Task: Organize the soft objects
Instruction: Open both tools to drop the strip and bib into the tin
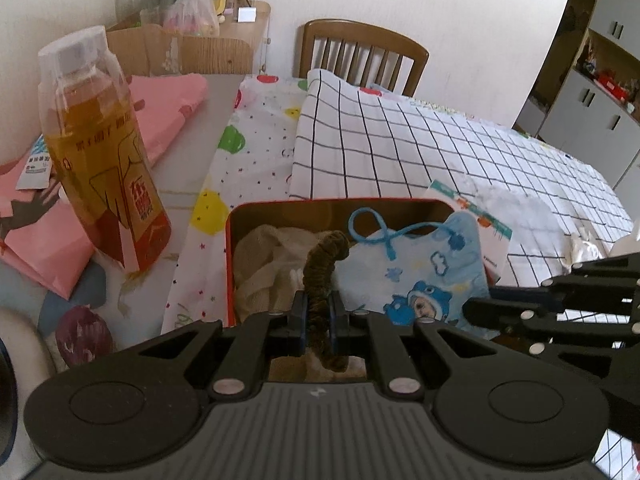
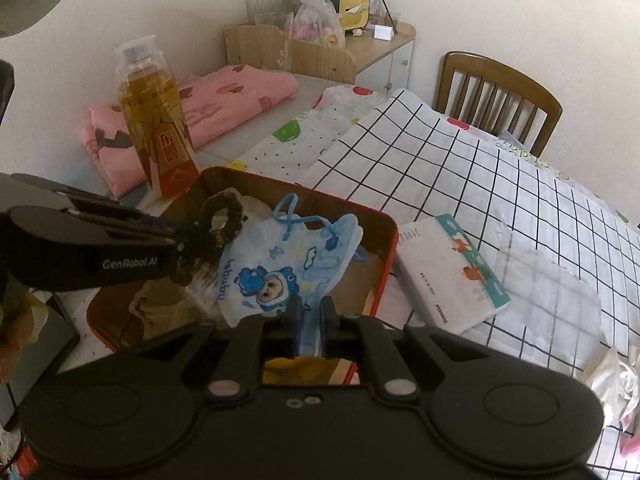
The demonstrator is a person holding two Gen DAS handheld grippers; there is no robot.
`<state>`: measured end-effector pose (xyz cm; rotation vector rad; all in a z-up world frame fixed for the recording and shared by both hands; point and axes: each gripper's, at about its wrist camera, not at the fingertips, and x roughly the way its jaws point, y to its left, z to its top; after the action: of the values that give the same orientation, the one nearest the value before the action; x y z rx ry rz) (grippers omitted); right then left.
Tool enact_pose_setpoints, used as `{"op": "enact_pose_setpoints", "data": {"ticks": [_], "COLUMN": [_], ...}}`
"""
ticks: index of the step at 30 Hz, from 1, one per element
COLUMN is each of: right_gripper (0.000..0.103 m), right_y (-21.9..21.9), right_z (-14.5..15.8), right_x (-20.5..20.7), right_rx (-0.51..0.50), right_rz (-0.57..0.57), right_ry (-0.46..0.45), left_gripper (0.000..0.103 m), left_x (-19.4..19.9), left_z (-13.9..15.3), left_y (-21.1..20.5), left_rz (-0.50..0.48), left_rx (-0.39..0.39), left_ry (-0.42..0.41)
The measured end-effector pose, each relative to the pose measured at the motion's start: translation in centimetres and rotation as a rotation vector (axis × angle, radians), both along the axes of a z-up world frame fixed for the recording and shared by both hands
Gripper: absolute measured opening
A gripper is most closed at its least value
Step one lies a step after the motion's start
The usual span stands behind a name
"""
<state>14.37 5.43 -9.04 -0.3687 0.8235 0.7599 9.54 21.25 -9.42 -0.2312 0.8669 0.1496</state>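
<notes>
Soft things at the red tin

Brown scrunchie [image 1: 322,276] arches upright mid-frame; blue cartoon mask [image 1: 430,276] leans right of it, cream cloth [image 1: 266,268] bunched inside tin [image 2: 390,240].

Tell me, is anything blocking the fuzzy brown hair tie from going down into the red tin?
Nothing visible does. The left gripper holds the hair tie right over the open red tin; only a cream cloth lies underneath, and the mask sits beside it.

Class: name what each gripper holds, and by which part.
Left gripper: brown scrunchie, pinched across its band. Right gripper: blue child's mask, by its lower edge.
</notes>
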Motion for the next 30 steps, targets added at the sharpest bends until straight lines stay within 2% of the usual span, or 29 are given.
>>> {"op": "enact_pose_setpoints", "data": {"ticks": [12, 20, 30], "right_gripper": [0.014, 0.017, 0.022], "right_y": [-0.6, -1.1, -2.5], "right_z": [0.0, 0.4, 1.3], "right_x": [-0.2, -0.4, -0.8], "right_rx": [0.013, 0.036, 0.093], "right_rz": [-0.005, -0.003, 0.004], "right_ry": [0.022, 0.028, 0.045], "left_gripper": [0.010, 0.012, 0.014], "left_x": [-1.0, -1.4, -2.5], "left_z": [0.0, 0.3, 1.5], "left_y": [-0.4, -0.3, -0.6], "left_rz": [0.015, 0.025, 0.062], "left_rx": [0.026, 0.015, 0.039], "left_ry": [0.016, 0.016, 0.002]}}
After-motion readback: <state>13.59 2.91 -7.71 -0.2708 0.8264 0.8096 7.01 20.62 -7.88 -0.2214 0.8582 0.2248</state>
